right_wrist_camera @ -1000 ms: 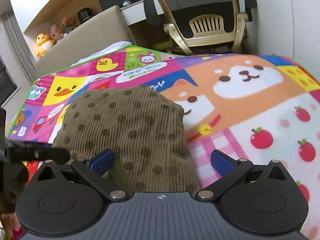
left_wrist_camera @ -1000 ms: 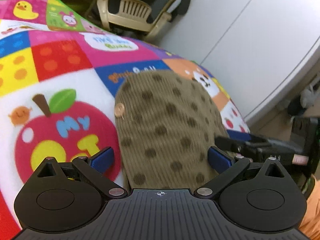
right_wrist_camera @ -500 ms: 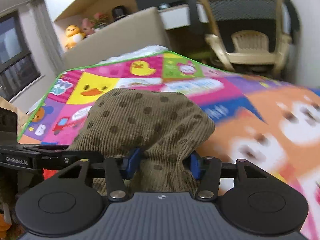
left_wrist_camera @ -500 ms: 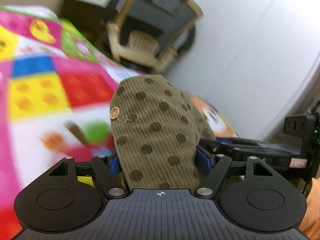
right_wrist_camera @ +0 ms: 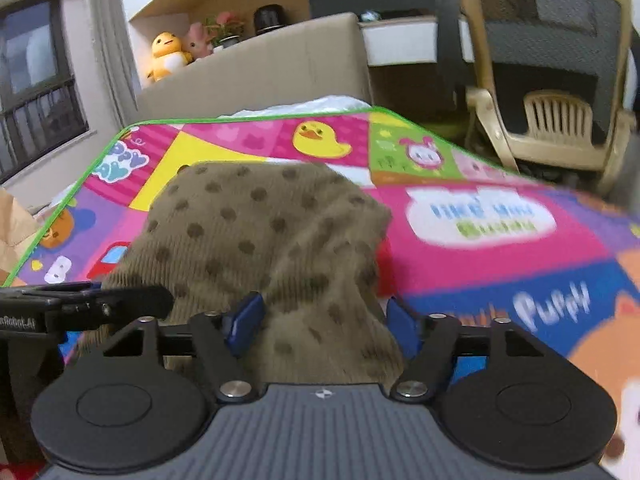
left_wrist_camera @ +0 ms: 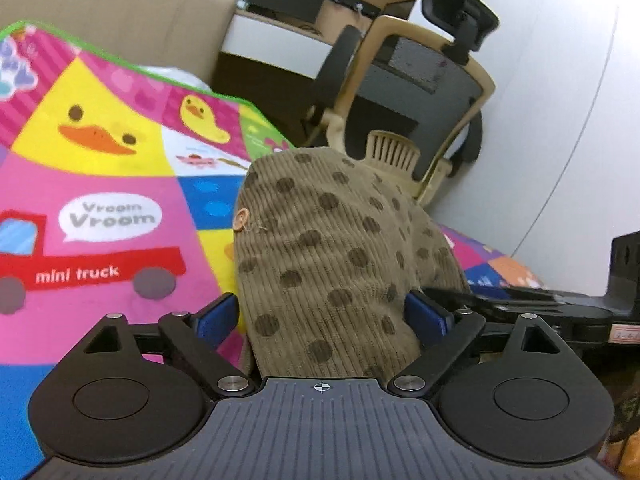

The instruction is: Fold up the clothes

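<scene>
Left wrist, ribbed dotted corduroy garment (left_wrist_camera: 320, 264)

Even, soft indoor light fills both views, with no hard shadows or glare. Fisheye bending curves the wall (left_wrist_camera: 560, 120) toward 3 o'clock. The right wrist view is motion-blurred toward 3 o'clock, where the mat (right_wrist_camera: 500, 248) lettering smears; the window (right_wrist_camera: 36, 80) at 9 o'clock looks dim.
</scene>
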The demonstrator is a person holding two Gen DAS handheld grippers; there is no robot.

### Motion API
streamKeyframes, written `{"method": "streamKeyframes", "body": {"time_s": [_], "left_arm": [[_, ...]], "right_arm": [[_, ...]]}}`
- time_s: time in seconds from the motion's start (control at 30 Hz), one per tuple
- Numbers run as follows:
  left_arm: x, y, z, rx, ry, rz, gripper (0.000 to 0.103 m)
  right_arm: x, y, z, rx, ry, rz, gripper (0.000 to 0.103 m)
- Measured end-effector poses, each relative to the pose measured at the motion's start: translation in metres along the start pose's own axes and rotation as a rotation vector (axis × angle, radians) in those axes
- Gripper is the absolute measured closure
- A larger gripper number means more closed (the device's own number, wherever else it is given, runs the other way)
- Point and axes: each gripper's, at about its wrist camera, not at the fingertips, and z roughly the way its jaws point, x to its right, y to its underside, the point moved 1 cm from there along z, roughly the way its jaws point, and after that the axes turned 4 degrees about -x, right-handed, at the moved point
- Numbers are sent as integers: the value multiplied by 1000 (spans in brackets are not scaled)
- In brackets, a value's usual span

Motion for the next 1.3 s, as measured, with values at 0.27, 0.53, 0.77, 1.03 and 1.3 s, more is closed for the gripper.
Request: {"method": "streamKeyframes", "body": {"time_s": [0.27,0.53,0.77,1.03,1.3], "left_arm": [[8,9,-10,35,-4,30,8],[-30,3,-30,160,-4,-172,8],[-41,-16,-62,192,-12,-223,6],[-32,-4,-71,203,-74,-214,5],[-24,14,-52,174,-73,-165,5]], "right_arm": [[-5,14,-26,-45,26,-66,34],[-60,-10,-59,29,-33,-361,34],[-123,34,-18,-94,-62,-518,31],[-124,12,-6,-69,-135,-443,30],[-64,-64,-39,46,-48,-257,19]]}}
